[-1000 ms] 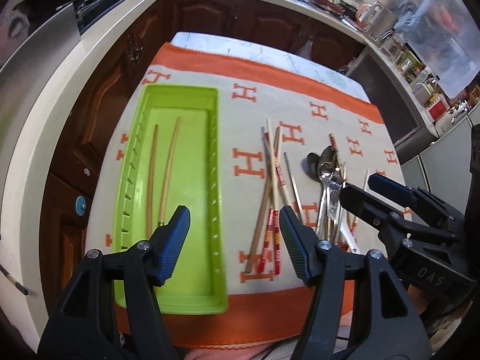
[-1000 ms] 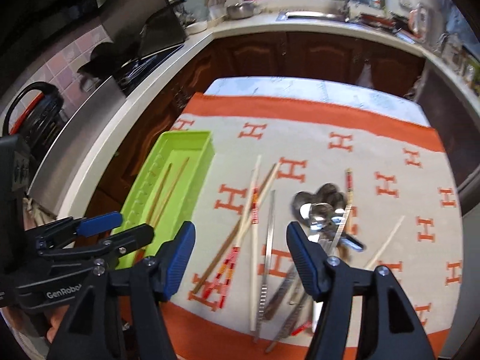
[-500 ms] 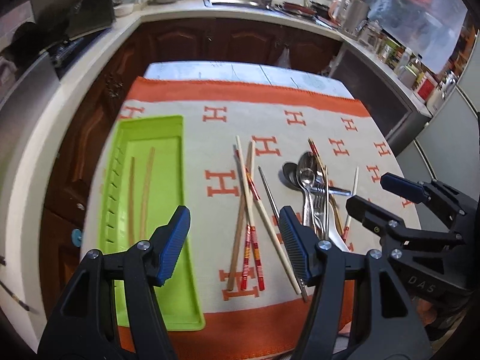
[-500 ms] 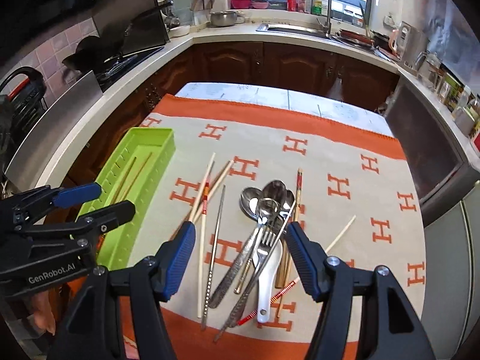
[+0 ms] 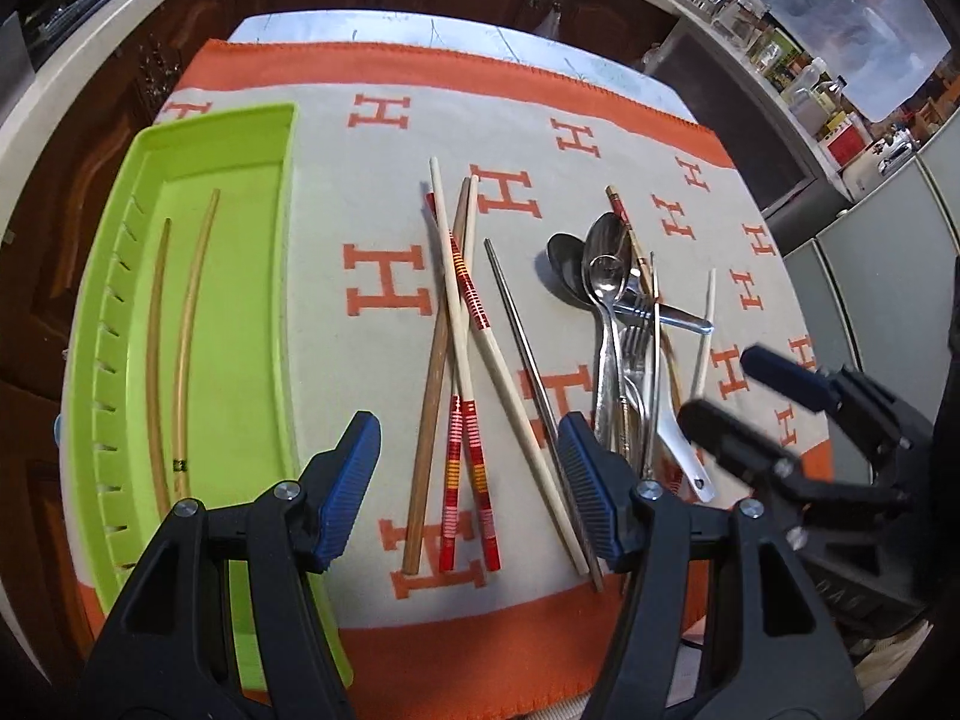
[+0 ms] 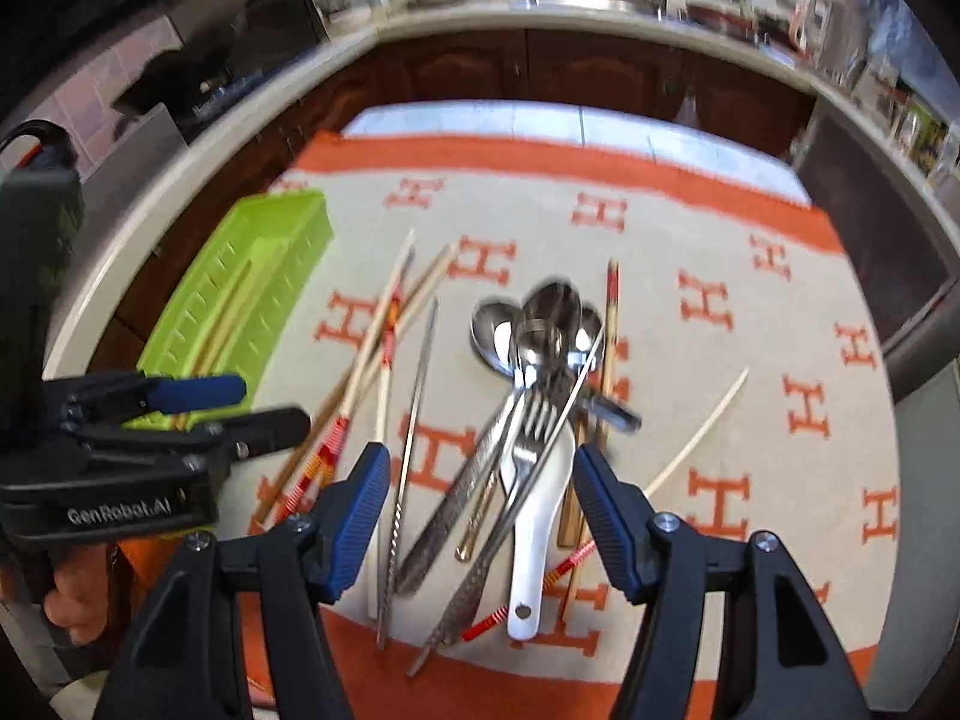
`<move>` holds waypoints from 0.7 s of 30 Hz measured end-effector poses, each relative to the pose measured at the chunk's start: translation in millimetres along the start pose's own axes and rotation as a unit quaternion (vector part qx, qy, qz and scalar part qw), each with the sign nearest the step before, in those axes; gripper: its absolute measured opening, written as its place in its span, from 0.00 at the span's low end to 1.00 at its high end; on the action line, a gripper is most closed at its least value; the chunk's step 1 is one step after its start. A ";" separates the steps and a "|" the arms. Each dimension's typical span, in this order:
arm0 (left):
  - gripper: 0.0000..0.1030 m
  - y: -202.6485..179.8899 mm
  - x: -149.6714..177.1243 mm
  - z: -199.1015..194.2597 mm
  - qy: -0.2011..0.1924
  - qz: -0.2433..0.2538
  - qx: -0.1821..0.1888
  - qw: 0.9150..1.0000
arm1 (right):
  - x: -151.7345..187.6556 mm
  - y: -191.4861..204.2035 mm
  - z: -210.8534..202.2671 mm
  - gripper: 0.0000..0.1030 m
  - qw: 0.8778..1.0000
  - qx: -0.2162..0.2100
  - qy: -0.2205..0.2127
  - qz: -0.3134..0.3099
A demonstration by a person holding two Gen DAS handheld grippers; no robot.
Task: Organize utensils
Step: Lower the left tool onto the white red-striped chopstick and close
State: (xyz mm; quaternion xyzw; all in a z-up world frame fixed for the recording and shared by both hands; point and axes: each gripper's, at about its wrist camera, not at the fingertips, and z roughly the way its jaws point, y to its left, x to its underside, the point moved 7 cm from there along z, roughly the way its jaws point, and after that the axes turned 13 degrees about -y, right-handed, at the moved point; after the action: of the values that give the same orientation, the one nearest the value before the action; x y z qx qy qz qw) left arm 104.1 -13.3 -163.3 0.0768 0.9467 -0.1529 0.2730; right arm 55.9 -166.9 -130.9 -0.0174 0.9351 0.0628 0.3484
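Green plastic tray (image 5: 198,312) keeps only two bamboo chopsticks (image 5: 174,336) while both empty, spread tools, left tool (image 5: 471,492) and right tool (image 6: 480,516), have dropped closer over the loose counter pile, next pick pending.

The table (image 5: 372,30) is covered by a grey cloth (image 5: 384,180) with an orange border and orange H marks. A green tray (image 5: 252,324) is seen on the cloth to the left of the left jaws. Crossed chopsticks (image 5: 456,324) are spread between and ahead of those jaws. A pile of spoons, a fork and a white spoon (image 6: 534,420) is laid between the right jaws, with a pale chopstick (image 6: 699,435) just to their right.
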 end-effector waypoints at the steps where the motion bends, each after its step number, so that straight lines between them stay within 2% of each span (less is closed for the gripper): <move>1: 0.57 0.0 0.1 4.0 0.004 0.002 -0.003 1.000 | 3.1 -1.5 3.0 0.62 1.000 -0.003 0.006 0.005; 4: 0.55 -0.3 -1.2 17.7 0.013 0.007 -0.018 1.000 | 10.6 -4.3 10.2 0.61 1.000 -0.005 0.018 -0.001; 9: 0.27 -4.8 -2.8 39.7 0.032 0.009 -0.020 0.999 | 15.9 -3.4 13.9 0.61 1.000 -0.018 0.017 -0.011; 12: 0.16 -8.5 -3.5 51.7 0.041 0.009 -0.020 0.999 | 17.6 -4.5 16.6 0.61 0.999 -0.028 0.016 -0.010; 18: 0.06 -14.4 -6.8 68.2 0.051 0.022 -0.034 0.998 | 19.1 -7.4 21.4 0.54 0.999 -0.046 0.017 -0.003; 21: 0.05 -13.7 -8.1 74.6 0.057 0.021 -0.042 0.997 | 20.1 -8.4 22.8 0.52 0.998 -0.053 0.017 -0.001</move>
State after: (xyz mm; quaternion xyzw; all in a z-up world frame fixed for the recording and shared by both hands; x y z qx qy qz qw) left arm 144.5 -51.4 -215.5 0.0940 0.9644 -0.1030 0.2248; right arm 56.1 -172.1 -162.0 -0.0375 0.9363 0.1115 0.3310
